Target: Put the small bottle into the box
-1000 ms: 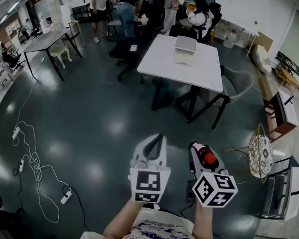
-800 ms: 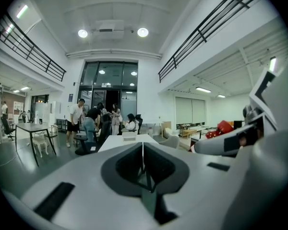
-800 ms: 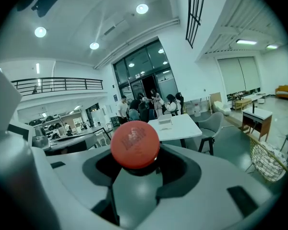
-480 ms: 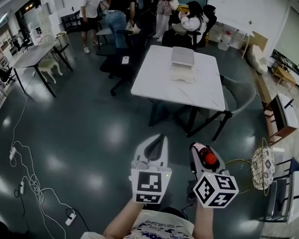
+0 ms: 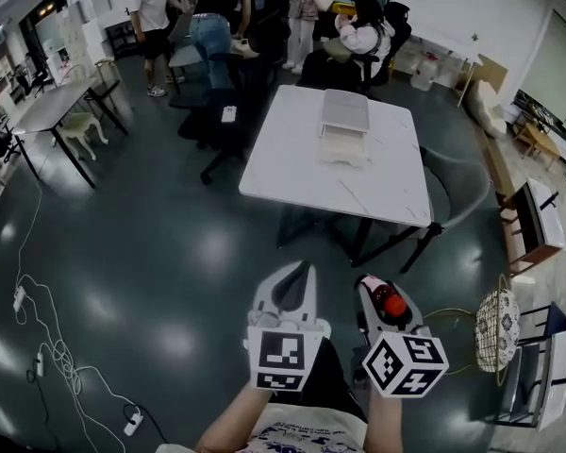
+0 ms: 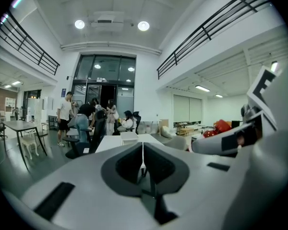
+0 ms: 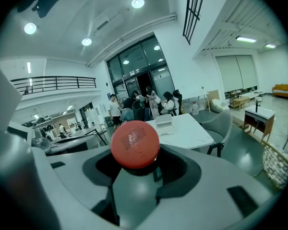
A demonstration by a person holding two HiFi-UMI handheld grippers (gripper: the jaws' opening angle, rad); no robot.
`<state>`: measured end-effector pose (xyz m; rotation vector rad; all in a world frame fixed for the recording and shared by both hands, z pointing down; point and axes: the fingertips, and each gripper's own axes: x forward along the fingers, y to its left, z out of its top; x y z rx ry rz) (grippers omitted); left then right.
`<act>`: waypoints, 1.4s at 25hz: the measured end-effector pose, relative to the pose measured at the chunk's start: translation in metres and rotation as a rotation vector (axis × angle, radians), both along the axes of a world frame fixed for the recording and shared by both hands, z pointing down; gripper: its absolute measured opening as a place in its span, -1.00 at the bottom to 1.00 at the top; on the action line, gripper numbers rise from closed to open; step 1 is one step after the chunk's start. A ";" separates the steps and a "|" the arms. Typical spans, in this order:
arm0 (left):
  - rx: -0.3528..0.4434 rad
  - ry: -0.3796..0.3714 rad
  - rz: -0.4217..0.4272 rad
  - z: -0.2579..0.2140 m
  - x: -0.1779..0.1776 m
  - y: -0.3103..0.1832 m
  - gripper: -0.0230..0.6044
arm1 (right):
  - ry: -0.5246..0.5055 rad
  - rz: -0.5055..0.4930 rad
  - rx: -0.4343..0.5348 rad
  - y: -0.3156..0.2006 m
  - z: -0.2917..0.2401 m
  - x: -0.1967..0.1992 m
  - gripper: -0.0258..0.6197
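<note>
My right gripper (image 5: pixel 385 302) is shut on a small bottle with a red cap (image 5: pixel 392 305); in the right gripper view the red cap (image 7: pixel 135 144) sits between the jaws. My left gripper (image 5: pixel 293 284) is shut with nothing in it, its jaws meeting in the left gripper view (image 6: pixel 143 163). The box (image 5: pixel 343 126), white with a raised lid, stands on the far half of a white table (image 5: pixel 292 166) ahead. Both grippers hang over the dark floor, short of the table's near edge. The box also shows small in the right gripper view (image 7: pixel 163 123).
A grey chair (image 5: pixel 450 182) stands at the table's right side. Several people (image 5: pixel 210 26) gather behind the table with office chairs. A wire basket (image 5: pixel 493 321) and shelves lie at right. Cables and power strips (image 5: pixel 132 421) trail over the floor at left. Another table (image 5: pixel 47 111) stands far left.
The view has moved closer to the white table, which now lies nearer and lower in the head view. Both grippers keep their pose, the bottle still held.
</note>
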<state>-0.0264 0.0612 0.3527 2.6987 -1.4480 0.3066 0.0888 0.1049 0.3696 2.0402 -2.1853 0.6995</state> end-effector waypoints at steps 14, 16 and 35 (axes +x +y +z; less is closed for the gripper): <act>0.015 -0.006 -0.071 -0.007 0.059 -0.159 -0.86 | 0.005 -0.076 0.018 -0.167 -0.007 0.062 -0.21; 0.017 -0.007 -0.077 -0.008 0.070 -0.180 -0.86 | 0.006 -0.085 0.019 -0.189 -0.008 0.072 -0.21; -0.030 -0.012 -0.142 0.007 0.099 -0.298 -0.86 | -0.006 -0.137 -0.033 -0.315 0.010 0.109 -0.21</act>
